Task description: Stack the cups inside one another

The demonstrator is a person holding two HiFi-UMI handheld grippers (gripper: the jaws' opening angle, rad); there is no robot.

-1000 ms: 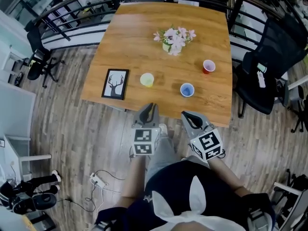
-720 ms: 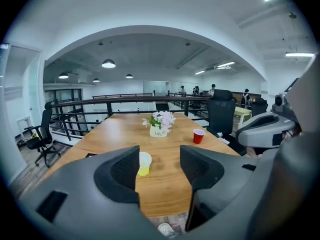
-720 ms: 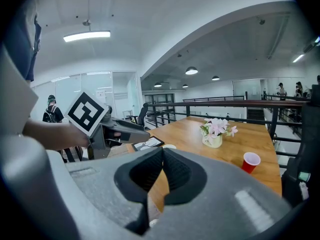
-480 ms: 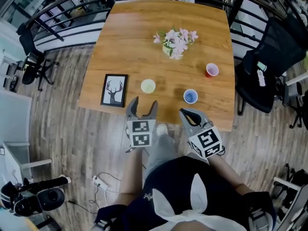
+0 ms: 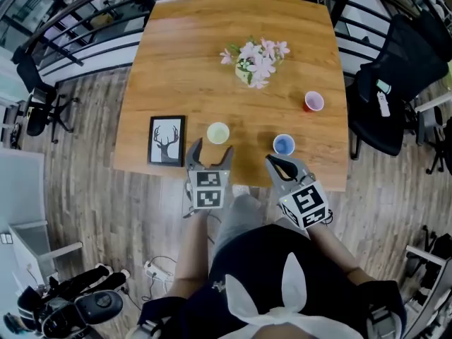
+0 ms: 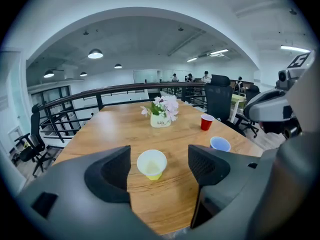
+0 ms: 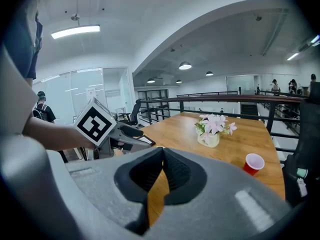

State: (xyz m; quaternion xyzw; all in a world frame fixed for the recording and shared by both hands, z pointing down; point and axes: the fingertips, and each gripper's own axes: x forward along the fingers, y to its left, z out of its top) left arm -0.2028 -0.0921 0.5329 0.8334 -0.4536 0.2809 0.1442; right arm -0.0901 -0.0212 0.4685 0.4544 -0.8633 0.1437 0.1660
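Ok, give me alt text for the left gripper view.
The left gripper, whose jaws have just been opening and stand wide apart with nothing between them, frames a yellow cup just ahead on the wooden table. Farther back stand a blue cup, a red cup and a white pot of pink flowers.

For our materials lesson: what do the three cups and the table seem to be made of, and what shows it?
Yellow cup, blue cup, red cup: probably thin plastic, with smooth plain-coloured walls and thin rims; coated paper is possible. Table: wood or wood veneer, satin finish, shown by long grain streaks across its warm brown top.
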